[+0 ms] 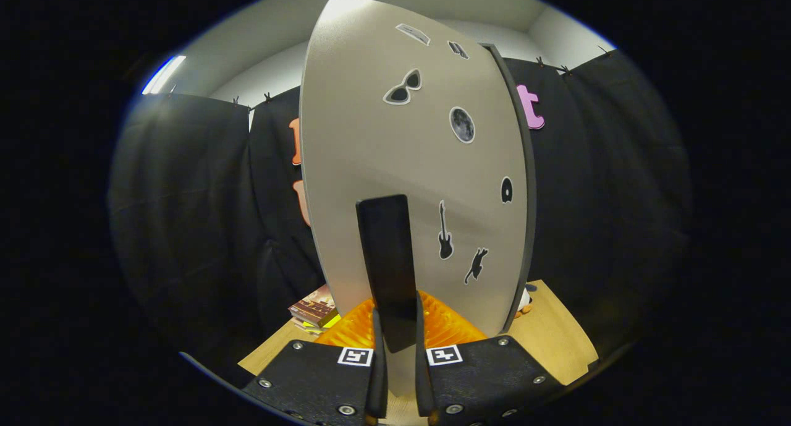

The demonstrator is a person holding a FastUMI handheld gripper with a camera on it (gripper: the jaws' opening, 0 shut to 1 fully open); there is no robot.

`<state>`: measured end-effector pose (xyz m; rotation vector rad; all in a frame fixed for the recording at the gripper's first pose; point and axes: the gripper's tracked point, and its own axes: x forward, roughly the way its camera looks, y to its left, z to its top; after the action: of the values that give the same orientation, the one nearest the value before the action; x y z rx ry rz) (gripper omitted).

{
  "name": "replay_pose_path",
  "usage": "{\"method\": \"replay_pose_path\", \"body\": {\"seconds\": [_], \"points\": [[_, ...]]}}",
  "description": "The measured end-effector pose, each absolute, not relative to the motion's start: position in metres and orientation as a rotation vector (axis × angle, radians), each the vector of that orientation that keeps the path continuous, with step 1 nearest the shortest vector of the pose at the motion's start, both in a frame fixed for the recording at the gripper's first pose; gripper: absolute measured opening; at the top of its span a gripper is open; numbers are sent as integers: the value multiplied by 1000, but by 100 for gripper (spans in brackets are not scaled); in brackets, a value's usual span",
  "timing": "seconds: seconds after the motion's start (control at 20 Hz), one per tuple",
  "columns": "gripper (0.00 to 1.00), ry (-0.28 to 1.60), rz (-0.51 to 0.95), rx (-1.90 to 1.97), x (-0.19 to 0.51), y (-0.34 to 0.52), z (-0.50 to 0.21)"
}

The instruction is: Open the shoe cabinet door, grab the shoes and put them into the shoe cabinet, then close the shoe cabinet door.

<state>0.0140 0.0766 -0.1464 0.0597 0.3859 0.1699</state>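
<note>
Pinching the door handle (389, 265) between narrow fingers, the gripper (395, 352) should swing the cabinet door (395, 141) along its hinge arc, keeping the grip square.

light falls from a ceiling strip lamp (164, 75) up beyond the cabinet door (414, 166), leaving a bright glare on the door's upper part while its lower part dims. fisheye distortion bows the door's edges, and the booth around the door sinks into shadow. the gripper (395, 364), clamped on the dark handle (390, 265), looks soft and slightly out of focus.
</note>
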Motion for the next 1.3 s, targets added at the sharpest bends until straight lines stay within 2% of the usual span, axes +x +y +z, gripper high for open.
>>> {"method": "replay_pose_path", "body": {"seconds": [0.75,0.85,0.95,1.3], "points": [[16,392,-106,94,-4,-8,-145],[11,378,-147,49,-3,-32,-145],[6,384,-144,81,-5,-42,-148],[6,368,-131,98,-4,-43,-147]]}}
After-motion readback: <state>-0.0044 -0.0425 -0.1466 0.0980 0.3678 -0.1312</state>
